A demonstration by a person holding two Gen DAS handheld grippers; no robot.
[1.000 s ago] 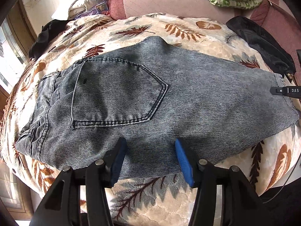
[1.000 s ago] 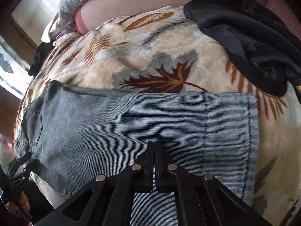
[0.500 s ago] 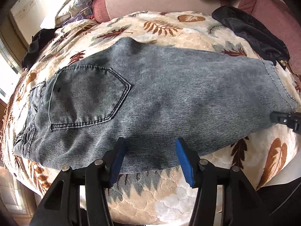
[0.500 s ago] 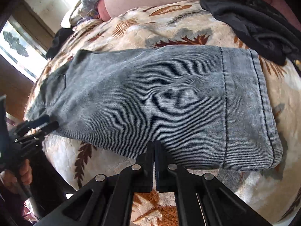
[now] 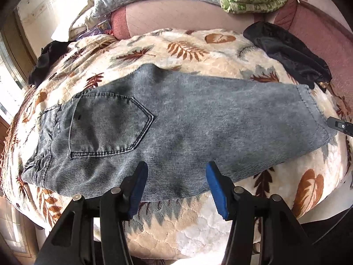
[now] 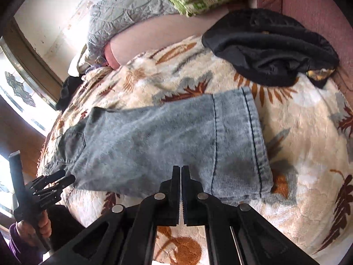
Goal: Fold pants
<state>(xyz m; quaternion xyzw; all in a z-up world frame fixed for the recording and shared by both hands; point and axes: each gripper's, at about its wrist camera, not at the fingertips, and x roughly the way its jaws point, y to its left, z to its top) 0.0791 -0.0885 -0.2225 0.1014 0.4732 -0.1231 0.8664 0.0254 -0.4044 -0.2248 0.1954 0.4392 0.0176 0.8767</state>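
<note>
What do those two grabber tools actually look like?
The left gripper has black plastic linkage arms with silver rivets and bright blue pads. The right gripper is black too, with ridged inner faces. The hand holding the left one wears a purple sleeve.

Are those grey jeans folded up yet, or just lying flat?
Partly folded: the jeans lie flat on the leaf blanket at full length, one leg apparently over the other, back pocket up; not yet folded crosswise.

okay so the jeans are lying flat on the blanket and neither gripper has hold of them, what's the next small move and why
Probably open the right gripper and lower it onto the hem end of the jeans. Its jaws are shut on nothing above the near edge, while the left gripper hangs open over the thigh area. The jeans already lie folded leg on leg, so bringing the hem toward the waistband looks next.
</note>
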